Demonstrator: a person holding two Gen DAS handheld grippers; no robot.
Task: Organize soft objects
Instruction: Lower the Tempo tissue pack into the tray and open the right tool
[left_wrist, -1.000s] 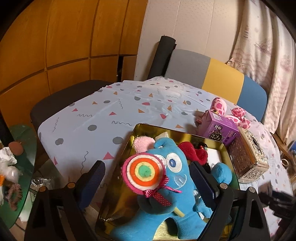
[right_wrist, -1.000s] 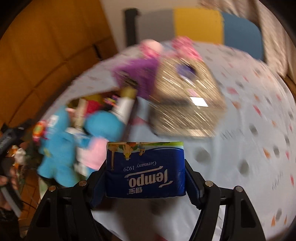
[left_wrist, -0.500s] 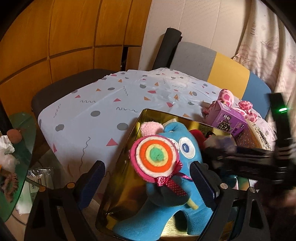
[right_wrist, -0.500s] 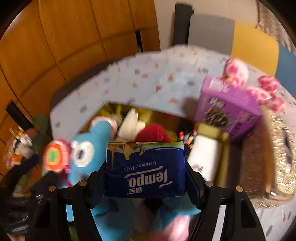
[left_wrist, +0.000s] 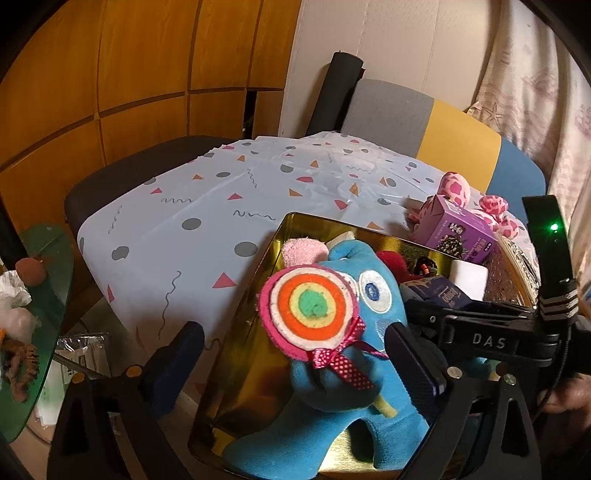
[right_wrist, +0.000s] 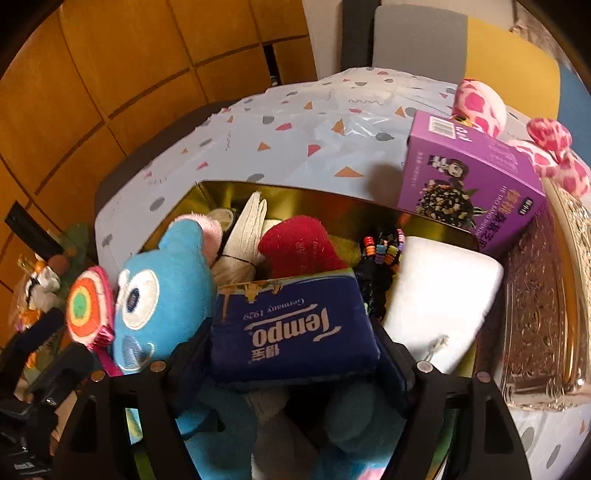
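Observation:
A gold tin (left_wrist: 280, 236) holds a blue plush monster (left_wrist: 369, 280) with a felt lollipop (left_wrist: 310, 306), a red plush (right_wrist: 295, 243), a white soft pack (right_wrist: 443, 295) and a beaded black item (right_wrist: 380, 254). My left gripper (left_wrist: 293, 354) straddles the monster with its jaws opening. Its pads stand clear of the toy. My right gripper (right_wrist: 291, 354) hangs over the tin with its jaws opening. A blue Tempo tissue pack (right_wrist: 295, 325) lies tilted between them on the toys, and the pads no longer press it.
A purple box (right_wrist: 472, 192), a pink spotted plush (right_wrist: 476, 103) and an ornate metal box (right_wrist: 539, 314) stand beside the tin on the patterned tablecloth (left_wrist: 221, 206). A chair (left_wrist: 388, 110) is behind the table. A glass side table (left_wrist: 40, 295) with clutter is at the left.
The right gripper swung from over the table to over the tin. Its jaws widened and the tissue pack tipped loose. The left jaws spread a little wider around the monster.

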